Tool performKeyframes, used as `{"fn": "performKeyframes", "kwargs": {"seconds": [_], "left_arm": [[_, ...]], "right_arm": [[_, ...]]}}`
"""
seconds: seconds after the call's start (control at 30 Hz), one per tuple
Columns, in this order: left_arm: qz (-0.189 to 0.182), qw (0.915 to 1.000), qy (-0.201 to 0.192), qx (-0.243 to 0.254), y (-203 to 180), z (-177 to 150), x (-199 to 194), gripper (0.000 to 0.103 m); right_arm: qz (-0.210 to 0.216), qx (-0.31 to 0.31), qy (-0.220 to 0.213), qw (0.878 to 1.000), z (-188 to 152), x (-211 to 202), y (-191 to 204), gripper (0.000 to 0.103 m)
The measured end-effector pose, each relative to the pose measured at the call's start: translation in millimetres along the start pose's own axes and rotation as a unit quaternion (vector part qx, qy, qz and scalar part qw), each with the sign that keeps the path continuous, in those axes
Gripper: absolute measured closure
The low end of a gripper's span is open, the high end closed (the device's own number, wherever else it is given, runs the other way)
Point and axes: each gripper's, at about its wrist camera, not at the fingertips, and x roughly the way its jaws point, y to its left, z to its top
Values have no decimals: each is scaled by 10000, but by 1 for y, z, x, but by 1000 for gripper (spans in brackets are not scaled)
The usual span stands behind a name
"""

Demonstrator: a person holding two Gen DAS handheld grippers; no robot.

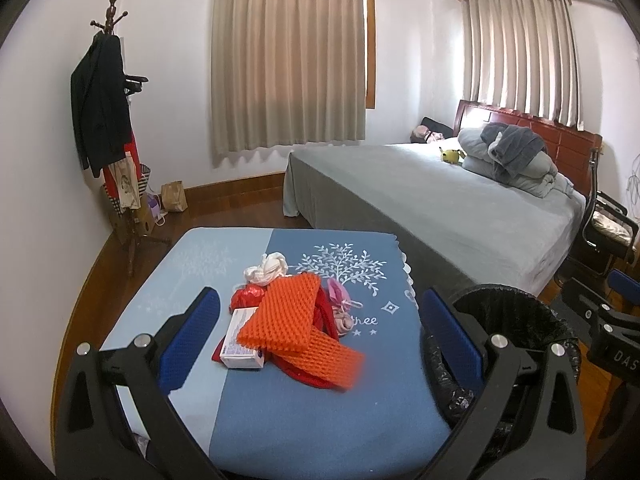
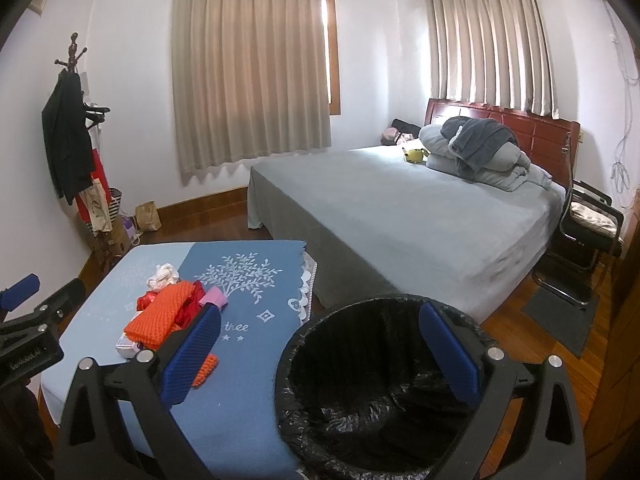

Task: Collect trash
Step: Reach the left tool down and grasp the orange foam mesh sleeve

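A pile of trash lies on the blue table cloth (image 1: 304, 412): an orange foam net (image 1: 288, 320), a white box (image 1: 244, 338), red wrapping (image 1: 246, 297), a white crumpled bag (image 1: 268, 267) and a pink piece (image 1: 340, 300). My left gripper (image 1: 320, 332) hovers open above the near side of the pile, holding nothing. A bin lined with a black bag (image 2: 384, 384) stands right of the table. My right gripper (image 2: 324, 348) is open over the bin's rim, empty. The same pile shows in the right wrist view, with the orange net (image 2: 160, 314) on top.
A grey-covered bed (image 2: 400, 208) with folded bedding fills the right half of the room. A coat rack (image 1: 104, 120) with a dark jacket and bags stands at the left wall. A black chair (image 2: 588, 236) sits beside the bed. Wooden floor surrounds the table.
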Motion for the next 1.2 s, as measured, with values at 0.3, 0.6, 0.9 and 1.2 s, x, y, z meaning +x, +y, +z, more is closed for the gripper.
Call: {"fn": "performKeyframes", "kwargs": {"seconds": [0.3,0.6,0.9,1.2], "left_arm": [[197,9997,24,-130,30,-20,32,5],[732,9963,403,-184,89,-49,95,5],[524,9962,647,-253,99,-63,141,5],[198,9960,868,63,71,-65,197,5]], "right_arm": [[202,-65,1,9998,-7,32,20,6],[535,-201,164,9982,-23,85,56,6],[547,-258,458,9971,-35,136,79,9],[430,-324,581,9969,-34,160,83,10]]}}
